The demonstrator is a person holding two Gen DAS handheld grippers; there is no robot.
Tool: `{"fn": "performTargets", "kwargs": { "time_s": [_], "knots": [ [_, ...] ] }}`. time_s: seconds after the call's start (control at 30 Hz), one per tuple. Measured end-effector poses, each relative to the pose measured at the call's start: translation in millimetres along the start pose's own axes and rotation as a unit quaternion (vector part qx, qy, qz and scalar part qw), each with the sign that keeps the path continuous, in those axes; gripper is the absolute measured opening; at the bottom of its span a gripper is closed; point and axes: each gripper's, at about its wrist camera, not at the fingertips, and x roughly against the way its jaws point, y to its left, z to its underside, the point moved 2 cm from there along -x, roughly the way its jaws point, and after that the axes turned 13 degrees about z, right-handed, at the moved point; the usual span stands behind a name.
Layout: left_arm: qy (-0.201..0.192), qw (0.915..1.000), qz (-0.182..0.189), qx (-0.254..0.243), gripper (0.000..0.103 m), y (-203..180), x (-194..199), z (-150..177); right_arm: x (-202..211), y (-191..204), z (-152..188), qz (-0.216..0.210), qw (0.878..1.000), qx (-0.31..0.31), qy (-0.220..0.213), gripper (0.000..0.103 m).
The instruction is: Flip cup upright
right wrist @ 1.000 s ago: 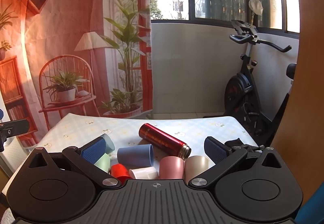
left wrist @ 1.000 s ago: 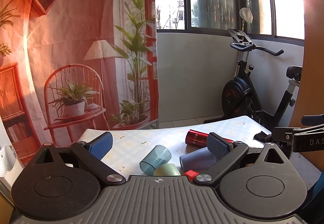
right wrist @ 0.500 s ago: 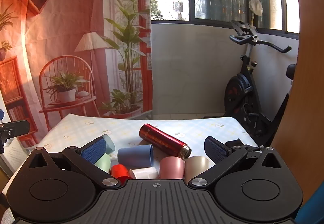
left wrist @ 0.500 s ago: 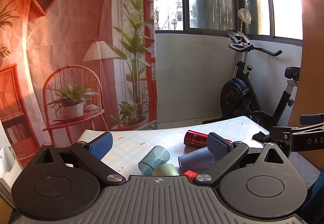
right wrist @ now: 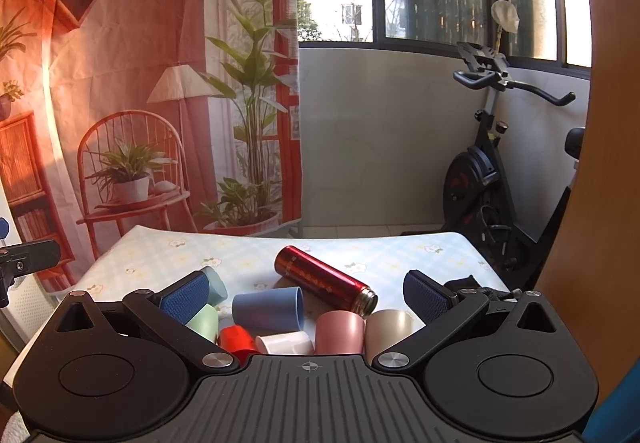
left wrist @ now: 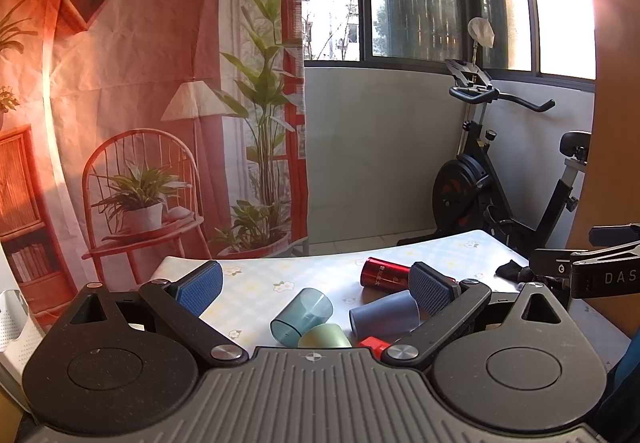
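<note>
Several cups lie on a table with a light checked cloth (right wrist: 240,255). A blue-grey cup (right wrist: 267,307) lies on its side, mouth to the right; it also shows in the left wrist view (left wrist: 384,315). A clear teal cup (left wrist: 301,317) lies on its side, with a pale green cup (left wrist: 325,337) beside it. A pink cup (right wrist: 340,331), a beige cup (right wrist: 386,329), a white cup (right wrist: 285,343) and a red cup (right wrist: 236,338) sit near my right gripper. My left gripper (left wrist: 316,287) and right gripper (right wrist: 306,295) are open, empty, above the cups.
A red metal flask (right wrist: 325,283) lies on its side behind the cups. A black cloth item (right wrist: 466,285) lies at the table's right edge. An exercise bike (right wrist: 488,179) stands beyond the table, and a printed curtain (right wrist: 140,83) hangs behind.
The left wrist view has shifted slightly, with the cups a little further left in it. The right gripper has not visibly moved. Both stay open.
</note>
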Motion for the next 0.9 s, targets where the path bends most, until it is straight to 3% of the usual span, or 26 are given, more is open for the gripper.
{"fn": "performTargets", "kwargs": {
  "time_s": [0.63,0.9],
  "knots": [
    [0.002,1.0,0.003,0.008,0.1,3.9,-6.3,2.2,-11.0,3.9,4.9,0.002,1.0,-0.001,0.008,0.103],
    [0.007,0.9991,0.012,0.04,0.1,15.5,-15.8,4.7,-31.0,-1.5,19.2,0.01,1.0,-0.027,-0.001,0.103]
  ]
}}
